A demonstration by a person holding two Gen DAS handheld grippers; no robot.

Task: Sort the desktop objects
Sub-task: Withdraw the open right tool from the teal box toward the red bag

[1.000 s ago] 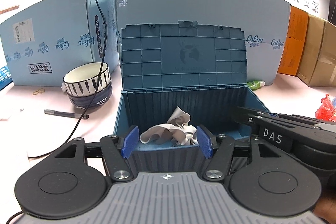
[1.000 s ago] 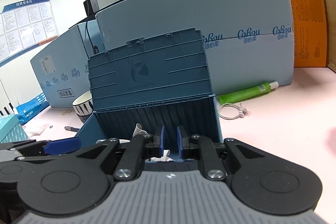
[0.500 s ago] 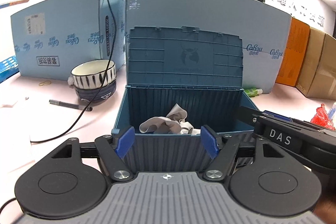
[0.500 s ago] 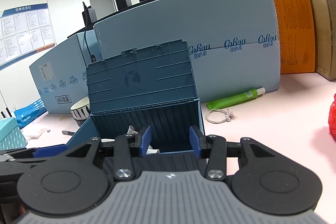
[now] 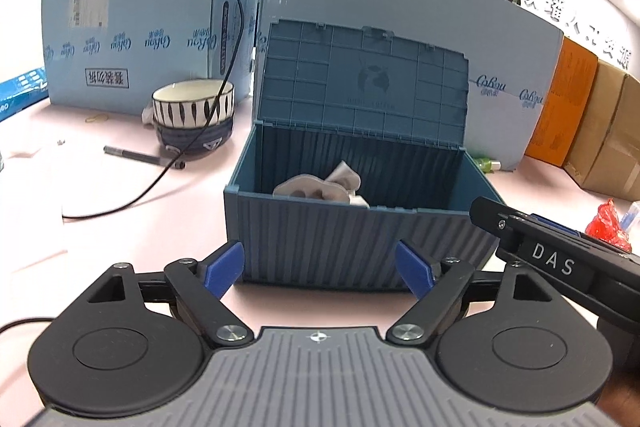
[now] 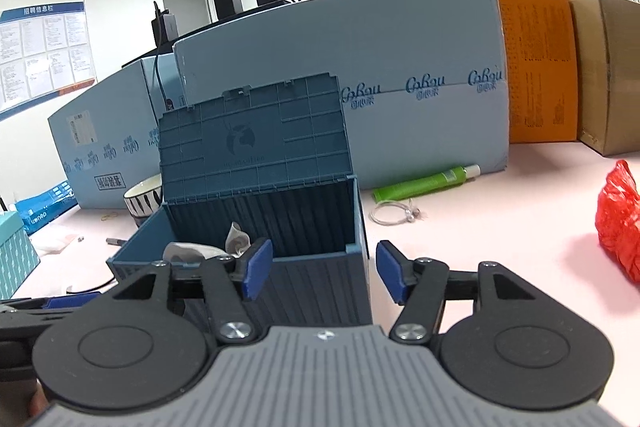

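a blue storage box (image 5: 352,239) is seen on the pink desk (image 5: 120,187), lid raised, with a crumpled grey cloth (image 5: 320,187) lying inside. the left gripper (image 5: 320,267) and right gripper (image 6: 320,269) are held just before the box's front wall, jaws opening and gripping nothing. a green tube (image 6: 426,182) and red bag (image 6: 618,223) are seen to the box's right.

Box wall (image 5: 352,239) hides most of the cloth (image 5: 316,187)

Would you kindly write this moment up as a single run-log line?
left gripper: opening, empty | right gripper: opening, empty | blue box: lid up | grey cloth: inside box | next: likely another desk item
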